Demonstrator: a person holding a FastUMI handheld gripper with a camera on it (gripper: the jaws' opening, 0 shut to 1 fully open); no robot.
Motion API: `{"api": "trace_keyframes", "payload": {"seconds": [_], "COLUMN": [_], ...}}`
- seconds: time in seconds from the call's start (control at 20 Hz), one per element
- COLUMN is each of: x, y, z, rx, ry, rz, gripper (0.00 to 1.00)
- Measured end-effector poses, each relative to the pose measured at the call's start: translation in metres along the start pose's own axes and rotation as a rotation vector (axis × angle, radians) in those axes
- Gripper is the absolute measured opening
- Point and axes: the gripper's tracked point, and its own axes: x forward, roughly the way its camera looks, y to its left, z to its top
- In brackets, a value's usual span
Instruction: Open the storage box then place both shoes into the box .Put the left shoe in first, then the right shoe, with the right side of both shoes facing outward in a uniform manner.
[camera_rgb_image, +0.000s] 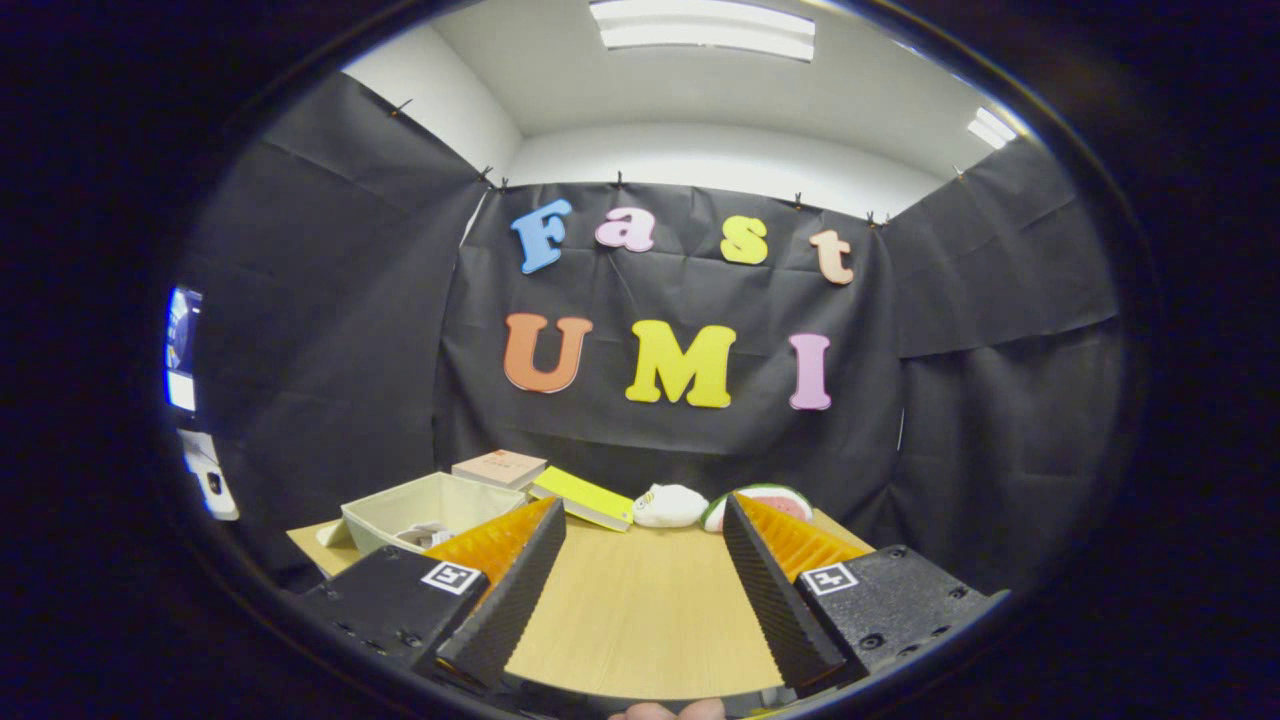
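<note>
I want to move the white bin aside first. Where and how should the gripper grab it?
Probably by its near rim: the white bin is open-topped with thin upright walls, just beyond the left finger. Come from above, one finger inside, one outside. The gripper is open and empty.

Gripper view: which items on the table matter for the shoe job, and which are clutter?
Job:
- open pale rectangular plastic storage box, beyond the left jaw
- gripper, jaws open over bare wooden table

Clutter:
- tan flat cardboard box
- yellow flat book
- white soft plush toy
- watermelon-slice plush

Shoes: cannot tell.
</note>
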Motion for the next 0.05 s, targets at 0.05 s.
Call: {"api": "trace_keyframes", "payload": {"seconds": [0.05], "x": [0.0005], "y": [0.0017], "z": [-0.0026], "rx": [0.006], "ry": [0.006], "rz": [0.002], "gripper": [1.0]}}
